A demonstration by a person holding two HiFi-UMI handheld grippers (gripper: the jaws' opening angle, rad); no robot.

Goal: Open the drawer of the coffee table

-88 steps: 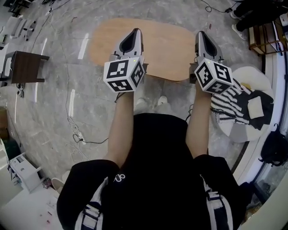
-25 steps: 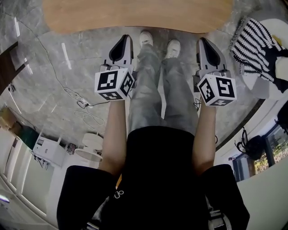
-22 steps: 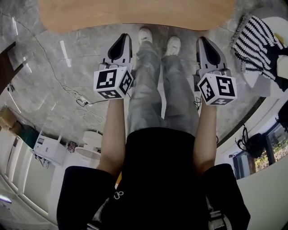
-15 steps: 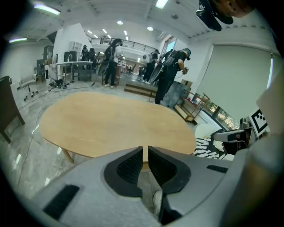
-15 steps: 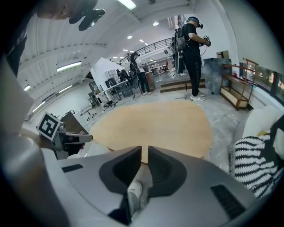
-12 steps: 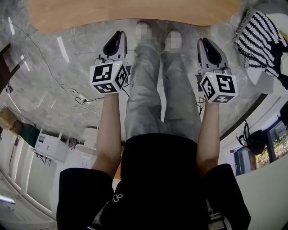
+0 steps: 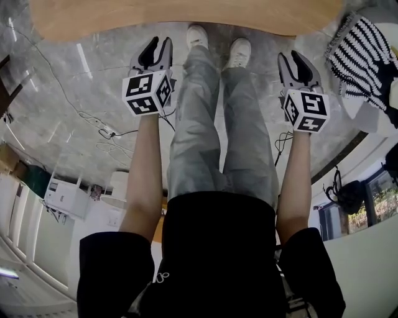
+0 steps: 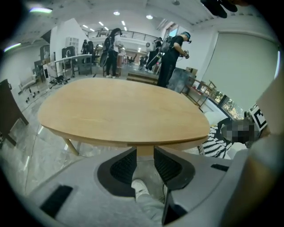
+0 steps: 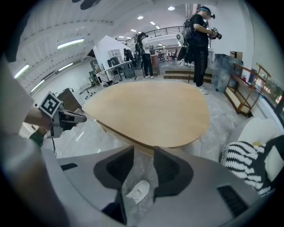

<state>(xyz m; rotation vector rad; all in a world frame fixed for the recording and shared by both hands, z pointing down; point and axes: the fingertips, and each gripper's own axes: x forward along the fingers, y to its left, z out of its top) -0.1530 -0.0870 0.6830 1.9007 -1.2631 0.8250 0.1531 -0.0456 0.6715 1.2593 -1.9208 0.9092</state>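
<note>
The coffee table (image 7: 186, 15) has an oval light-wood top and fills the top of the head view. In the left gripper view a seam sets off one stretch of its near edge band (image 8: 164, 142); I cannot make out a handle. My left gripper (image 7: 155, 45) hangs short of the table's near edge, left of the person's legs. My right gripper (image 7: 298, 59) hangs level with it on the right. Both have just been opening, and their jaws stand apart with nothing between them. Past the left gripper (image 8: 145, 153) and the right gripper (image 9: 143, 155) only floor and a shoe show.
The person's legs and white shoes (image 7: 239, 53) stand between the grippers. A black-and-white striped cushion (image 7: 360, 49) lies on a white round seat at the right. Cables (image 7: 102, 127) trail over the marble floor at the left. Several people (image 8: 171, 53) stand beyond the table.
Both grippers have sunk and moved up the picture toward the table's near edge. Their jaws, shut in the earlier frames, now stand apart.
</note>
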